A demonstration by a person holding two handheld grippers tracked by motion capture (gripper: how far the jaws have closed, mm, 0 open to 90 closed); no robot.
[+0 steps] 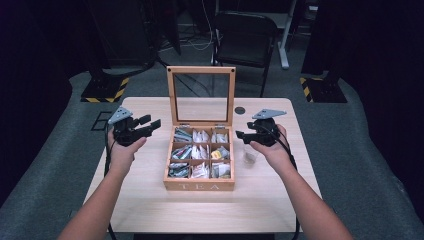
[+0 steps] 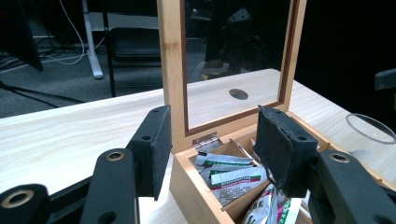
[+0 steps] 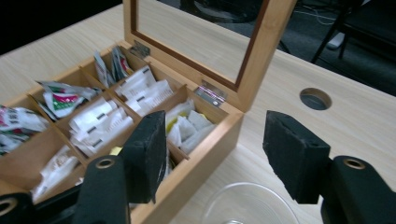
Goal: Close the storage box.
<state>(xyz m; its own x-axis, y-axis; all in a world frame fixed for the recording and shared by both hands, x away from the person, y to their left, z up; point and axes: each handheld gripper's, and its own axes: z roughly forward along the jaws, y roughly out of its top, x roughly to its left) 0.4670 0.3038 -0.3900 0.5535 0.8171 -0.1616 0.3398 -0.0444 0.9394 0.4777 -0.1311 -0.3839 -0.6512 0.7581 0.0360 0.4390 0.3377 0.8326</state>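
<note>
A wooden tea box [image 1: 199,185] marked TEA sits mid-table, its glass lid [image 1: 201,95] standing upright. Its compartments hold several tea bags [image 1: 201,152]. My left gripper [image 1: 150,122] hovers open to the left of the box, level with its back corner [image 2: 180,161], nothing between its jaws. My right gripper [image 1: 240,135] is open to the right of the box, above a clear glass cup [image 1: 250,156]. The right gripper view shows the cup's rim [image 3: 219,199] just below the jaws and white tea bags [image 3: 140,93] in the box [image 3: 219,135].
A round cable hole [image 1: 240,110] lies in the table behind the right gripper. The light wooden table [image 1: 150,205] has free room in front of the box. A black folding chair [image 1: 244,35] stands beyond the table's far edge.
</note>
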